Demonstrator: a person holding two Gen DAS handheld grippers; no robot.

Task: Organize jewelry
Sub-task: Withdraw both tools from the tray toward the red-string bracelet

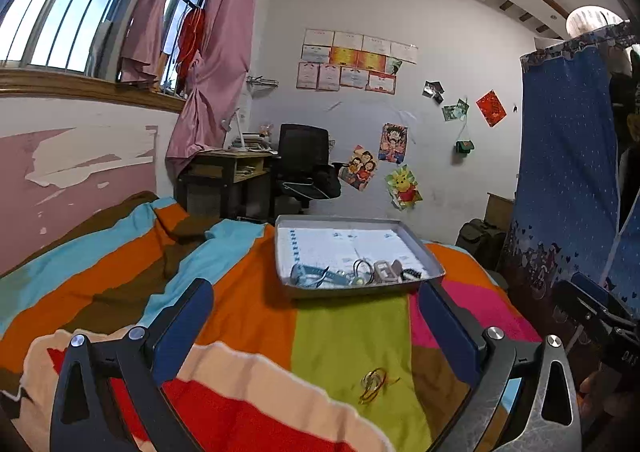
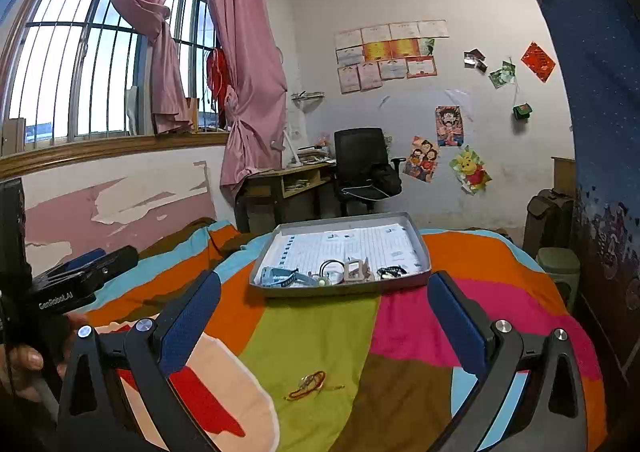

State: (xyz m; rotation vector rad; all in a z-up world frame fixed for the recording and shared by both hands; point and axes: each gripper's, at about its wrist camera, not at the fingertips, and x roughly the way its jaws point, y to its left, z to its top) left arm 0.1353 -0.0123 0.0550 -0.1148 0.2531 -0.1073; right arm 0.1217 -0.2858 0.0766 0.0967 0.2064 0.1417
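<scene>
- The striped blanket covers the bed.
- A grey tray sits on it, with jewelry along its near edge.
- Left gripper and right gripper both gape wide, holding nothing.
- A red-and-gold bracelet lies loose on the green stripe, near the tray.

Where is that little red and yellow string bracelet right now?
The string bracelet lies loose on the green patch of the blanket, in front of the tray, outside it. Both wrist views show it low, between their open tongs.
</scene>
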